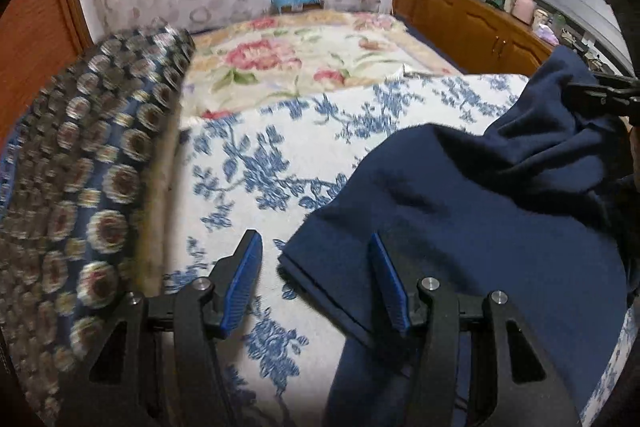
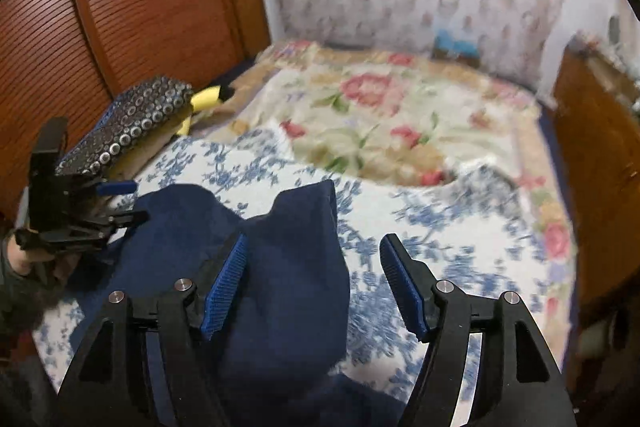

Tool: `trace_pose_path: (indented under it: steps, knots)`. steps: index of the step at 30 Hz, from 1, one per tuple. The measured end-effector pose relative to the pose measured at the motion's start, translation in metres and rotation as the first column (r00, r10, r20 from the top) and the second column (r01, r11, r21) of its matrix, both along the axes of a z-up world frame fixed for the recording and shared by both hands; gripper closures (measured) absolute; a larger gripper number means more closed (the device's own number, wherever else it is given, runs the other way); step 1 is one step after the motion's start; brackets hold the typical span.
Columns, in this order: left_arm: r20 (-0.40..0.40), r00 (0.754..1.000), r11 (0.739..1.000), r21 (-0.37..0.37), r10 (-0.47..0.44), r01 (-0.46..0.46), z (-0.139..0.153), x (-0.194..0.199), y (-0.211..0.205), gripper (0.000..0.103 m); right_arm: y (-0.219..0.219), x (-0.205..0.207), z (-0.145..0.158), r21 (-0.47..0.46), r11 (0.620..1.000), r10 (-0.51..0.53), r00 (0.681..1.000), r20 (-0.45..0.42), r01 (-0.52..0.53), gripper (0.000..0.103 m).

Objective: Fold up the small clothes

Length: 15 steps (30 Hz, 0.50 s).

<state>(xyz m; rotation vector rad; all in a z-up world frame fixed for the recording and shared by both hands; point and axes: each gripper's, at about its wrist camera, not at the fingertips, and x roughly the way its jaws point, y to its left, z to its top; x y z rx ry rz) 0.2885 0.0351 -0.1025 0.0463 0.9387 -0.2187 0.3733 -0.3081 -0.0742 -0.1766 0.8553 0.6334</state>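
A dark navy garment [image 1: 480,211] lies rumpled on the blue-and-white floral bedspread [image 1: 280,131]. My left gripper [image 1: 316,251] is open, its jaws wide apart over the garment's folded left edge, holding nothing. In the right wrist view the same garment [image 2: 288,267] lies bunched under my right gripper [image 2: 312,251], which is open and empty, its left finger over the cloth. The left gripper also shows in the right wrist view [image 2: 120,201] at the far left, above the garment's edge. The right gripper shows at the right edge of the left wrist view [image 1: 600,95], beside a raised fold of the cloth.
A dark patterned cushion [image 1: 80,187] lies along the bed's left side, with a yellow item [image 2: 204,99] behind it. A rose-patterned blanket [image 1: 304,59] covers the far bed. A wooden cabinet [image 1: 472,23] with clutter stands at right; a wooden shutter door [image 2: 120,7] at left.
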Motion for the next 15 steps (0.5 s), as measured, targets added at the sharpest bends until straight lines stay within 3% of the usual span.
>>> trace_pose_path:
  steps: [2, 4, 5, 6, 7, 8, 11, 15]
  knots:
    - [-0.004, 1.0, 1.0, -0.015, -0.005, 0.005, 0.0, 0.003, 0.001, 0.048, -0.001, 0.004, -0.009, 0.01, 1.0, 0.008, 0.998, -0.058, -0.008, 0.033]
    - [-0.007, 1.0, 0.999, -0.038, -0.005, 0.004, 0.0, 0.004, 0.002, 0.048, -0.003, 0.002, -0.016, 0.02, 0.999, 0.031, 0.995, -0.09, -0.029, 0.044]
    - [-0.007, 1.0, 0.999, -0.043, -0.011, 0.011, 0.001, 0.003, 0.002, 0.054, -0.003, 0.001, -0.018, 0.027, 0.999, 0.046, 0.994, -0.104, -0.044, 0.066]
    - [-0.003, 0.999, 0.998, -0.054, -0.033, 0.033, 0.002, 0.001, 0.0, 0.07, -0.003, -0.001, -0.017, 0.037, 0.998, 0.062, 0.992, -0.107, -0.058, 0.092]
    - [-0.005, 0.999, 0.997, -0.063, -0.054, 0.053, 0.004, -0.001, -0.002, 0.078, -0.002, -0.004, -0.014, 0.042, 0.997, 0.071, 0.993, -0.091, -0.067, 0.095]
    - [-0.007, 0.998, 0.995, -0.073, -0.066, 0.066, 0.007, -0.003, -0.004, 0.096, -0.003, -0.007, -0.011, 0.047, 0.996, 0.083, 0.994, -0.076, -0.079, 0.098]
    - [0.061, 0.994, 0.992, -0.075, -0.094, 0.098, 0.03, -0.015, -0.009, 0.098, -0.003, -0.022, 0.012, 0.045, 0.996, 0.076, 0.997, 0.03, -0.077, 0.1]
    - [0.216, 0.974, 0.99, -0.103, -0.068, 0.092, 0.093, -0.032, -0.003, 0.098, -0.008, -0.038, 0.057, 0.086, 0.995, 0.044, 0.986, 0.164, -0.059, 0.101]
